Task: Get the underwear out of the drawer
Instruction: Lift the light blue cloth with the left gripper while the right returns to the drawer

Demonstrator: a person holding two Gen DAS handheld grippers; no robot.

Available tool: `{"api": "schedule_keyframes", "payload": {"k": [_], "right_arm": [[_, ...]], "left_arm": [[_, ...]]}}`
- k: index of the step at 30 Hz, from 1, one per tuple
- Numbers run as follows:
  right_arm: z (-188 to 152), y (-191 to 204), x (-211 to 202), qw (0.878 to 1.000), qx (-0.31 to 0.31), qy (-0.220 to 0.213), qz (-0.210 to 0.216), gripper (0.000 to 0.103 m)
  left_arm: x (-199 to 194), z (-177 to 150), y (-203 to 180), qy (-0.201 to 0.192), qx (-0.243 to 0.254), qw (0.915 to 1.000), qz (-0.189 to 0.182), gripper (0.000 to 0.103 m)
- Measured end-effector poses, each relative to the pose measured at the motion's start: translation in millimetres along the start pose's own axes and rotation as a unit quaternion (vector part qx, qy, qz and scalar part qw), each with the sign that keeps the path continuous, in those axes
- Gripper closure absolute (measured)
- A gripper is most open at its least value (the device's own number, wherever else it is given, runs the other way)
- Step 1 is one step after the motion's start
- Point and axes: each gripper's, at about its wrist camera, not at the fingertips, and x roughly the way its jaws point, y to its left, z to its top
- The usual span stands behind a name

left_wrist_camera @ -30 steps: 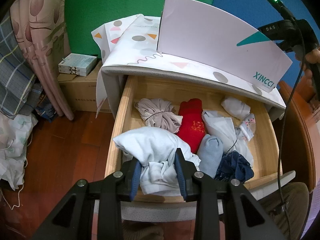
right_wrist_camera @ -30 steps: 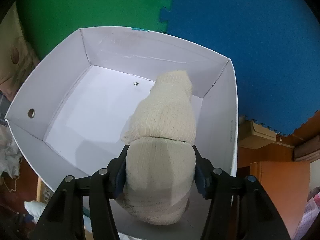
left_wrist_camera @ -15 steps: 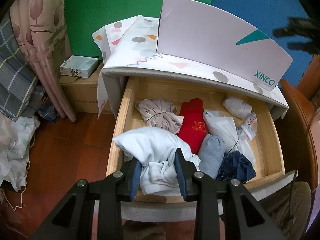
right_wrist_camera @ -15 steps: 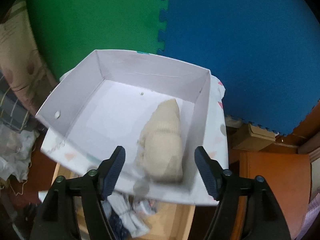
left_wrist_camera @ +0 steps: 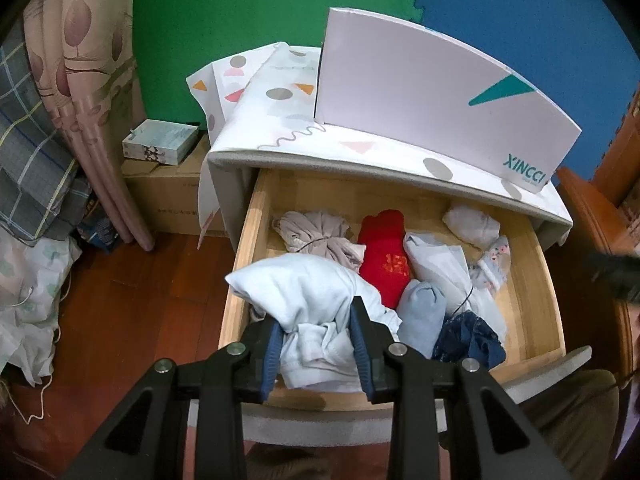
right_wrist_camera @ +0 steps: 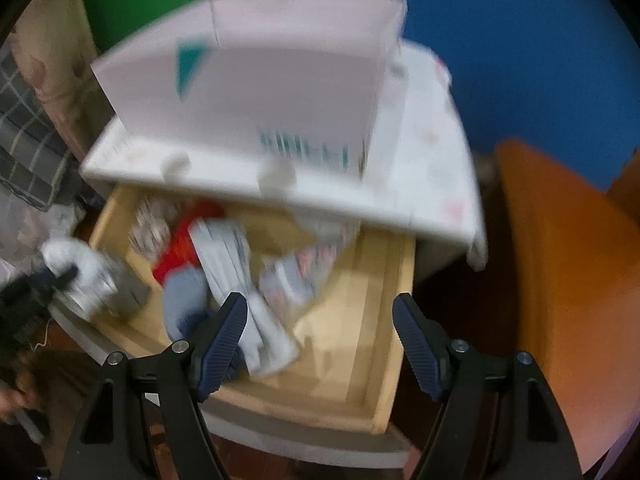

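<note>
My left gripper (left_wrist_camera: 316,330) is shut on a pale blue-white bundle of underwear (left_wrist_camera: 308,300) and holds it above the front left of the open wooden drawer (left_wrist_camera: 240,264). The drawer holds several rolled garments: a beige one (left_wrist_camera: 316,232), a red one (left_wrist_camera: 386,258), a light blue one (left_wrist_camera: 420,312), a navy one (left_wrist_camera: 468,338) and white ones (left_wrist_camera: 440,264). My right gripper (right_wrist_camera: 320,320) is open and empty above the front right of the drawer (right_wrist_camera: 360,344); that view is blurred. The held bundle and left gripper show there at the left (right_wrist_camera: 80,268).
A white XINCCI box (left_wrist_camera: 432,96) stands on the patterned cloth on the cabinet top (left_wrist_camera: 280,120); it also shows in the right wrist view (right_wrist_camera: 260,92). Left are a curtain (left_wrist_camera: 80,100), a cardboard box (left_wrist_camera: 160,196) and wood floor. An orange-brown wooden piece (right_wrist_camera: 560,260) stands at right.
My right gripper let go of the cream bundle in the white box, opened, and swung down over the drawer. My left gripper stays shut on its bundle, nearly still.
</note>
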Motion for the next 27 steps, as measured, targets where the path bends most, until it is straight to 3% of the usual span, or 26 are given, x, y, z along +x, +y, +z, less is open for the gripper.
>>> {"api": "schedule_keyframes", "payload": {"k": [5, 14, 27], "right_arm": [[-27.1, -4.1, 42.9, 0.999, 0.009, 0.037, -0.008, 0.030], [-35.1, -4.1, 65.0, 0.997, 0.016, 0.071, 0.013, 0.026], [-36.1, -16.1, 65.4, 0.995, 0.043, 0.070, 0.048, 0.026]], "left_arm": [[-6.1, 6.4, -4.6, -0.008, 0.019, 0.9998, 0.007, 0.071], [-19.9, 24.9, -12.9, -0.027, 0.040, 0.9987, 0.016, 0.071], [-61.6, 75.5, -27.3, -0.072, 0.068, 0.9950, 0.005, 0.071]]}}
